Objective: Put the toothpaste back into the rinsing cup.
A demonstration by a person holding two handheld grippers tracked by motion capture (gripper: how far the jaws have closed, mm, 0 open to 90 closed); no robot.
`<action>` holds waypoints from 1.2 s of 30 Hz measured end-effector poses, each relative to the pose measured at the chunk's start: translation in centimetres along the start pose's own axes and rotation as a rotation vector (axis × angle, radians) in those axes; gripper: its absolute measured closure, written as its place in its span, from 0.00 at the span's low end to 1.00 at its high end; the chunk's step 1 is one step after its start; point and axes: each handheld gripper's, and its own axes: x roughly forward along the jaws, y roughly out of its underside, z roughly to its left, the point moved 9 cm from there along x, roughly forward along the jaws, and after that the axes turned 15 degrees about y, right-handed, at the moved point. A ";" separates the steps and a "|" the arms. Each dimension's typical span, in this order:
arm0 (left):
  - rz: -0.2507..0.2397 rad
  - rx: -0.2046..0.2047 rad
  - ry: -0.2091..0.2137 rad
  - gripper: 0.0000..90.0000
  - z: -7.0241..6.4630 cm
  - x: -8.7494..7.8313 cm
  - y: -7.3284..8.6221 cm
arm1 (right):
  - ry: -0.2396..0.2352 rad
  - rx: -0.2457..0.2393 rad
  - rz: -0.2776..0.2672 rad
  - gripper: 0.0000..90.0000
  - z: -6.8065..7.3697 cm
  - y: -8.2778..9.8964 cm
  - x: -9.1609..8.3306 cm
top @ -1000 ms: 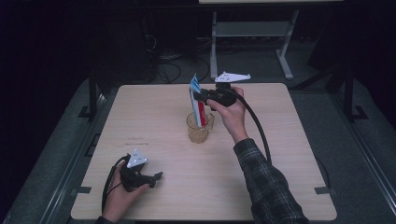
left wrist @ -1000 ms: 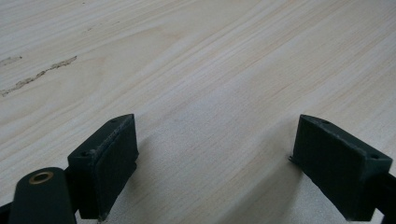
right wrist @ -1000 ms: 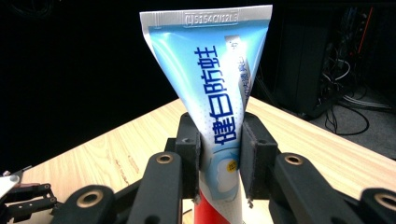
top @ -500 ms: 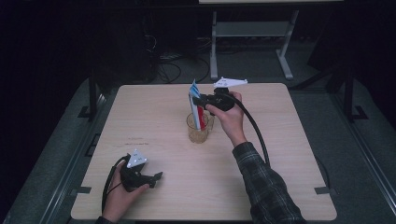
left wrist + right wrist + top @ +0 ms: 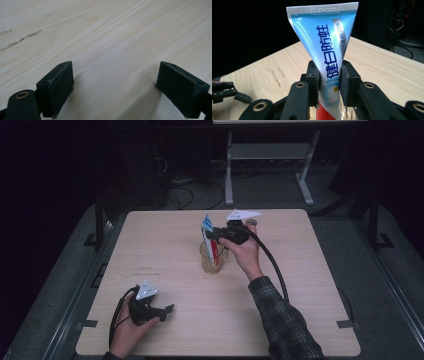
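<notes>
Pale wood is the backdrop for all of this: a light wooden table [image 5: 300, 285] with rounded corners, dark floor around it, and a grey metal stand [image 5: 270, 155] with cables off behind the far edge.

Near the middle of the table stands a clear glass cup [image 5: 211, 259]. Standing upright in it is a blue, white and red toothpaste tube [image 5: 212, 241], crimped flat end up, its lower red part down inside the glass. The right gripper [image 5: 218, 235] has it clamped: in the right gripper view [image 5: 329, 86] both black jaws press on either side of the tube [image 5: 329, 50], about at the band where the blue printing runs into the white and red part. The tube's blue face with dark blue lettering fans out wide above the jaws. The rim of the glass [image 5: 348, 113] just peeks out under the jaws there. The person's right hand [image 5: 245, 252] comes in from the near side in a plaid sleeve [image 5: 287, 325], and a thick black cable [image 5: 272, 265] loops off the gripper.

The left gripper [image 5: 165, 310] sits way off at the near left part of the table, held low in the left hand [image 5: 130, 330]. Its jaws are wide apart with nothing between them, just bare wood grain [image 5: 112, 50] in the left gripper view, and they look to be right down at the surface.
</notes>
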 end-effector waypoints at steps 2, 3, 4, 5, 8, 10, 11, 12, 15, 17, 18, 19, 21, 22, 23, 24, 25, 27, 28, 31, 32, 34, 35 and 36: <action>0.000 0.000 0.000 0.14 0.0 0.0 0.0 | 0.002 -0.003 0.005 0.79 0.1 0.1 0.1; 0.000 0.000 0.000 0.14 0.0 0.0 0.0 | 0.000 -0.004 0.008 0.79 0.1 0.1 0.1; 0.000 0.000 0.000 0.14 0.0 0.0 0.0 | -0.001 -0.006 0.009 0.79 0.2 0.2 0.2; 0.000 0.000 0.000 0.14 0.0 0.0 0.0 | -0.001 -0.010 0.010 0.79 0.3 0.2 0.2; 0.000 -0.001 0.001 0.14 0.0 0.0 0.0 | -0.002 -0.014 0.014 0.79 0.4 0.4 0.4; 0.000 0.000 0.001 0.14 0.0 0.0 0.0 | -0.002 -0.012 0.017 0.79 0.5 0.6 0.5; 0.000 -0.001 0.001 0.14 0.0 0.0 0.0 | -0.001 -0.009 0.021 0.79 0.5 0.7 0.5; 0.000 -0.001 0.001 0.14 0.0 0.0 0.0 | -0.002 -0.008 0.018 0.79 0.5 0.7 0.5; 0.000 -0.001 0.001 0.14 0.0 0.0 0.0 | -0.002 -0.006 0.018 0.79 0.5 0.7 0.5; 0.000 -0.001 0.000 0.14 0.0 0.0 0.0 | -0.006 -0.005 0.018 0.78 0.4 0.7 0.6; 0.001 0.000 0.000 0.14 0.0 0.0 0.0 | -0.005 -0.003 0.018 0.78 0.4 0.7 0.6; 0.000 -0.001 0.000 0.14 0.0 0.0 0.0 | -0.002 -0.004 0.018 0.78 0.4 0.7 0.7; 0.001 -0.001 0.000 0.14 0.0 0.0 0.0 | 0.005 -0.004 0.022 0.78 0.4 0.7 0.7; 0.001 -0.001 0.000 0.14 0.0 0.0 0.0 | 0.008 -0.006 0.023 0.78 0.3 0.7 0.8; 0.001 -0.001 0.000 0.14 0.0 0.0 0.0 | 0.010 -0.009 0.023 0.78 0.4 0.7 0.8; 0.001 0.000 0.000 0.14 0.0 0.0 0.0 | 0.010 -0.008 0.025 0.77 0.4 0.7 0.9; 0.000 -0.001 0.000 0.14 0.0 0.0 0.0 | 0.014 -0.012 0.026 0.77 0.4 0.6 1.0; 0.001 0.000 0.001 0.14 0.0 0.0 0.0 | 0.018 -0.018 0.029 0.77 0.5 0.6 1.2; 0.001 0.000 0.000 0.14 0.0 0.0 0.0 | 0.020 -0.016 0.029 0.77 0.5 0.6 1.3; 0.001 0.000 0.001 0.14 0.0 0.0 0.0 | 0.020 -0.013 0.027 0.77 0.6 0.6 1.4; 0.001 0.000 0.001 0.14 0.0 0.0 0.0 | 0.020 -0.012 0.026 0.76 0.6 0.6 1.4; 0.001 0.000 0.001 0.14 0.0 0.0 0.0 | 0.020 -0.012 0.025 0.73 0.5 0.5 1.5; 0.001 0.000 0.001 0.14 0.0 0.0 0.0 | 0.022 -0.014 0.025 0.71 0.5 0.5 1.5; 0.001 0.000 0.001 0.14 0.0 0.0 0.0 | 0.025 -0.010 0.026 0.70 0.4 0.5 1.5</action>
